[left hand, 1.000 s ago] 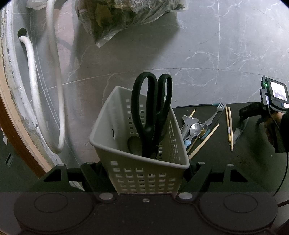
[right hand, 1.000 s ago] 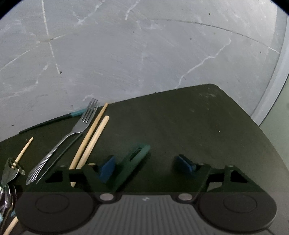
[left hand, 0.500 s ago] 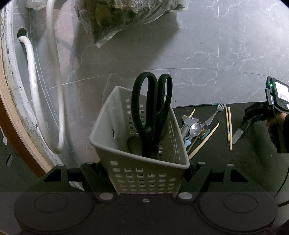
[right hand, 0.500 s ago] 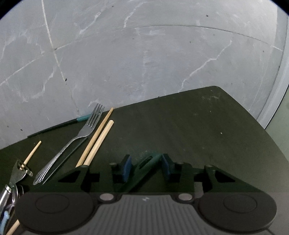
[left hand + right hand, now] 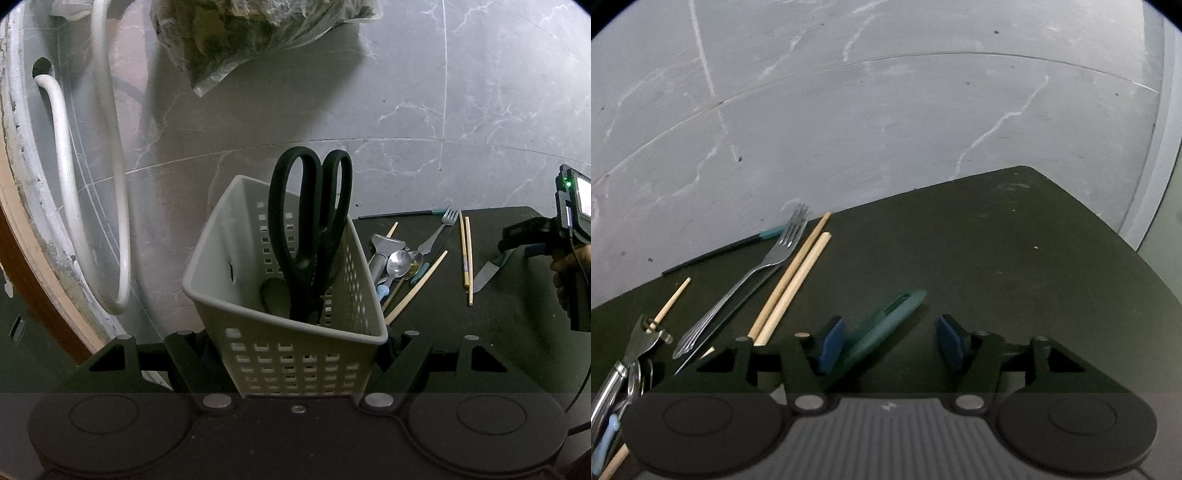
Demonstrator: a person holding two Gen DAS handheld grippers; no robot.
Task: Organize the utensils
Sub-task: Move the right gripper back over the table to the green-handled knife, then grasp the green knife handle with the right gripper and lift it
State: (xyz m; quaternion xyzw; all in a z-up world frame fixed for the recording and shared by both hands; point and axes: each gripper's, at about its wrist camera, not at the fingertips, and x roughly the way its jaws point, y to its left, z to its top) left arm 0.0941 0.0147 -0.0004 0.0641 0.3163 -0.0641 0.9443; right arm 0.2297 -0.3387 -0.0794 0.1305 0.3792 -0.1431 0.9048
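Observation:
My left gripper [image 5: 291,343] is shut on a white perforated basket [image 5: 280,354], held tilted; black scissors [image 5: 306,221] stand in it, handles up. My right gripper [image 5: 890,339] hangs low over the black table [image 5: 1015,258], and its jaws are opening. A green-handled knife [image 5: 894,317] lies between the blue pads [image 5: 831,343], close to the left one, with the right pad well clear of it. In the left wrist view the knife blade [image 5: 487,273] sticks out below the right gripper [image 5: 524,242]. A fork [image 5: 768,266] and wooden chopsticks [image 5: 794,284] lie to the left.
Spoons and a metal tool [image 5: 399,262] lie piled beside the basket, with more chopsticks [image 5: 417,284]. A thin dark stick with a teal end [image 5: 738,245] lies along the table's far edge. On the grey tiled floor are a plastic bag [image 5: 258,33] and white hoses [image 5: 70,184].
The right gripper's jaws closed in around the knife handle, then spread apart again. The knife lies on the table. The left gripper and basket have not moved.

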